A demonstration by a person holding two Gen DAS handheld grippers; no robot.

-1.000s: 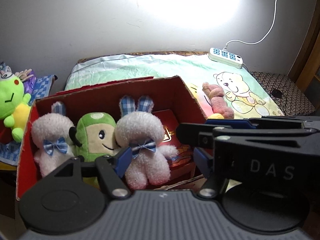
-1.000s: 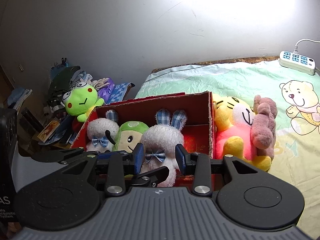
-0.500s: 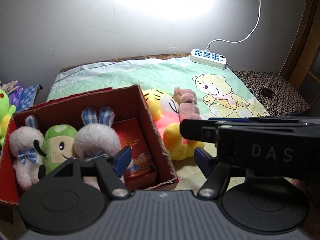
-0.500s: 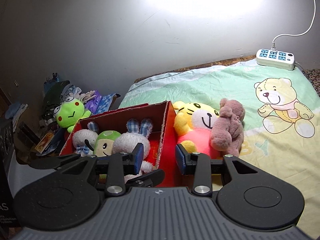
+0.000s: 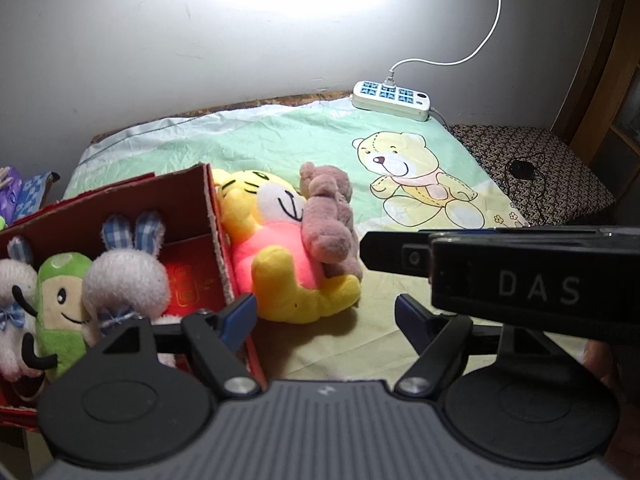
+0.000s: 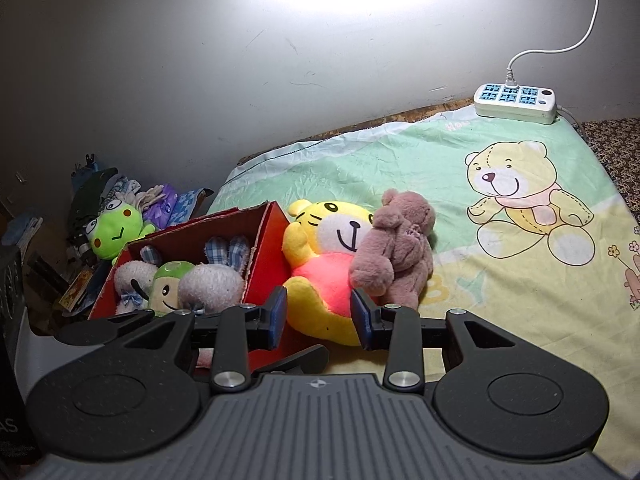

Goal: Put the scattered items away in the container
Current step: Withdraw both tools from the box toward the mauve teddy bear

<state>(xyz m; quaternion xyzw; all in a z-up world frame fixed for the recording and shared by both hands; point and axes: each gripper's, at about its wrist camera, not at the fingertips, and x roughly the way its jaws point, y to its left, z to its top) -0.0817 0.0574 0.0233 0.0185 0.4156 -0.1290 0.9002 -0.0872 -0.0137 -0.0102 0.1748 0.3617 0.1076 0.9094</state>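
Left wrist view, left claw [image 5: 325,314] tilted downward, jaws opening, empty

Tiger plush [image 6: 320,264] lies just right of box [image 6: 268,256], bear plush [image 6: 396,256] against it

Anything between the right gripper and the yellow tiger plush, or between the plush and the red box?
Nothing visible stands between the right gripper and the yellow tiger plush, which lies just ahead of its open fingers. The brown bear plush leans on the tiger's far side. The tiger lies against the red box; only that wall separates it from the inside.
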